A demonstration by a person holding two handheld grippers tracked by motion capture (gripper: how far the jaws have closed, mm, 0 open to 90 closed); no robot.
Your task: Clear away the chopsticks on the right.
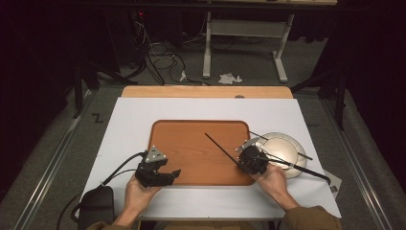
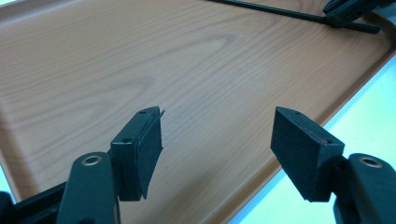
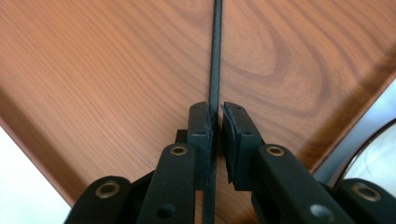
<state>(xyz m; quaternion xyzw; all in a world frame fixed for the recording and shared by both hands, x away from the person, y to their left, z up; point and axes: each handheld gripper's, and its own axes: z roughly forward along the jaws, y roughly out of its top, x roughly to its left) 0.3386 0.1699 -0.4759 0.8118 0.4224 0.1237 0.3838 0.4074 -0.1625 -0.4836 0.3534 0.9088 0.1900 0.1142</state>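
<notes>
Here black chopstick (image 3: 215, 56) between right gripper (image 3: 216, 116) fingers, narrow gap, grip loosened.

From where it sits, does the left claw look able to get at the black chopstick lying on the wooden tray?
Probably yes: the left claw is open at the tray's near edge with bare wood between it and the chopstick, though the right claw is on its near end.
</notes>
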